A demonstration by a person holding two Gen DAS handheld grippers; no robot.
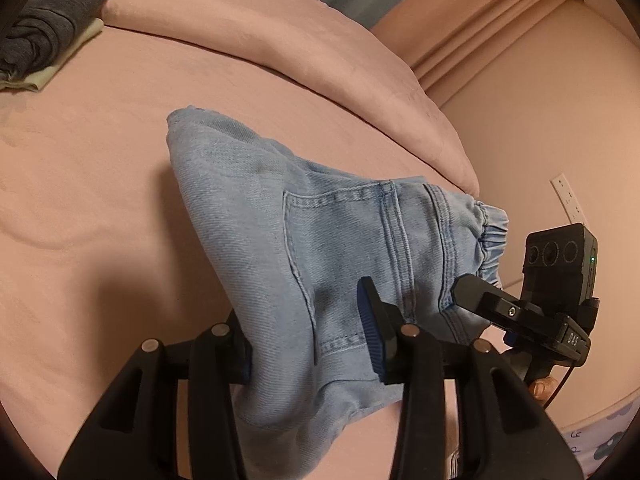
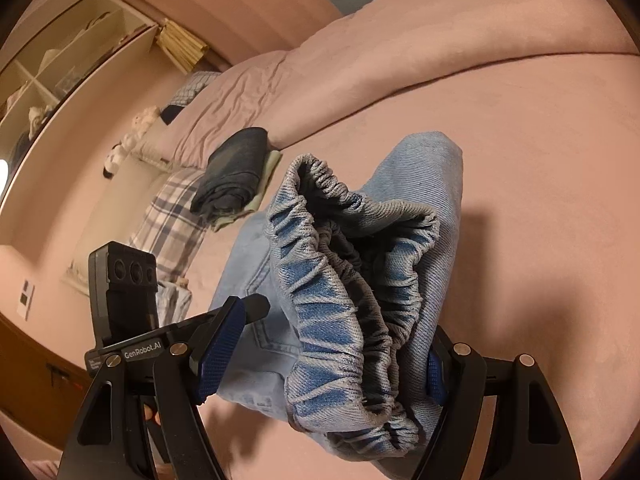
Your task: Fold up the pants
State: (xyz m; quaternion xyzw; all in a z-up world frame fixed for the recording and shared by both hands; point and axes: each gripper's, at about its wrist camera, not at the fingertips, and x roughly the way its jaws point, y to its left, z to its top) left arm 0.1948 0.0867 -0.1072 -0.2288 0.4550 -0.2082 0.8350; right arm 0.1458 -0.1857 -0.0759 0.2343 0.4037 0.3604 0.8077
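Light blue denim pants (image 1: 320, 248) are folded into a thick bundle and held a little above the pink bed sheet (image 1: 100, 200). My left gripper (image 1: 308, 344) is shut on the bundle near its back pocket seams. My right gripper (image 2: 320, 356) is shut on the pants (image 2: 360, 280) at the elastic waistband (image 2: 344, 304), which bunches between the blue pads. The right gripper also shows in the left wrist view (image 1: 480, 292), touching the waistband end. The left gripper shows in the right wrist view (image 2: 244, 312) beside the bundle.
A stack of folded dark clothes (image 2: 236, 172) on a pale folded piece lies at the bed's far side, also in the left wrist view (image 1: 48, 24). A pink duvet (image 1: 280, 40) lies bunched behind. A plaid pillow (image 2: 176, 216), a shelf unit (image 2: 60, 60) and a wall (image 1: 540, 120) surround the bed.
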